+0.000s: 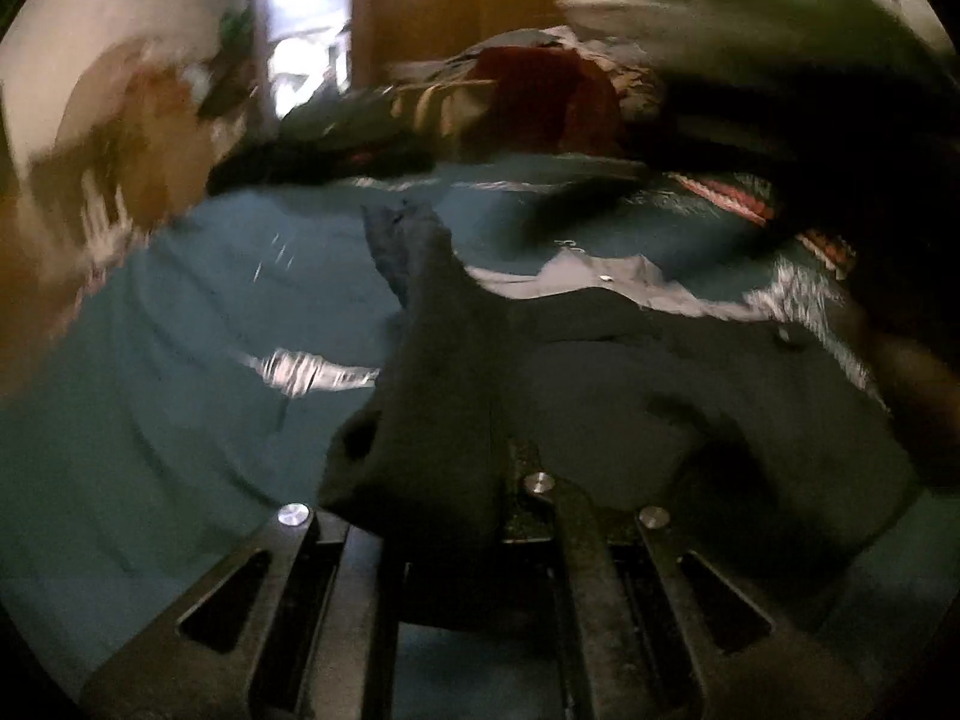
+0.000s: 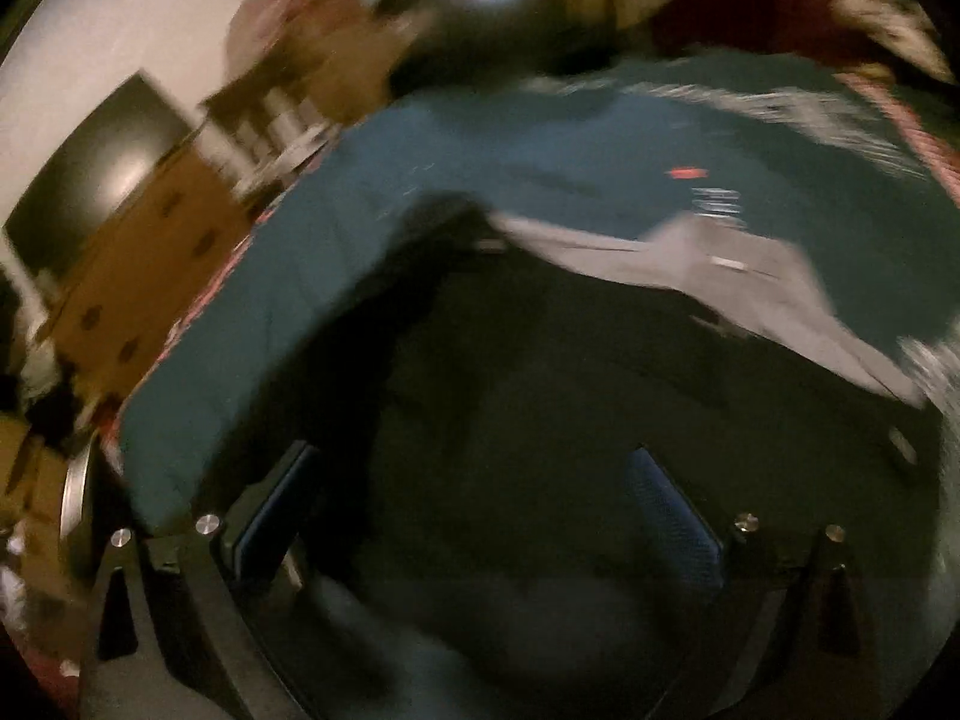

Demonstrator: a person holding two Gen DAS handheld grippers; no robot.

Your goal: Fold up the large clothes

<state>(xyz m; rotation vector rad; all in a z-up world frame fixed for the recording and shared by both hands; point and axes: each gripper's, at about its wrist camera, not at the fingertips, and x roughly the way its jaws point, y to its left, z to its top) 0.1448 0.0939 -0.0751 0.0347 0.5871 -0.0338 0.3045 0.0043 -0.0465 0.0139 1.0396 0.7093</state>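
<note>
A large dark garment [image 1: 600, 372] with a pale grey lining at its far edge lies on a teal bed sheet [image 1: 210, 300]. My left gripper [image 1: 468, 480] is shut on a bunched fold of the dark garment, which rises over the fingers and hides their tips. In the right wrist view the same dark garment [image 2: 540, 390] spreads under my right gripper [image 2: 480, 480], whose blue-padded fingers [image 2: 672, 504] stand wide apart just above the cloth, holding nothing. Both views are blurred.
A heap of other clothes, one dark red [image 1: 540, 96], lies at the far side of the bed. A wooden dresser [image 2: 138, 276] and a dark screen [image 2: 90, 174] stand left of the bed. A patterned blanket edge [image 1: 738, 198] lies at the right.
</note>
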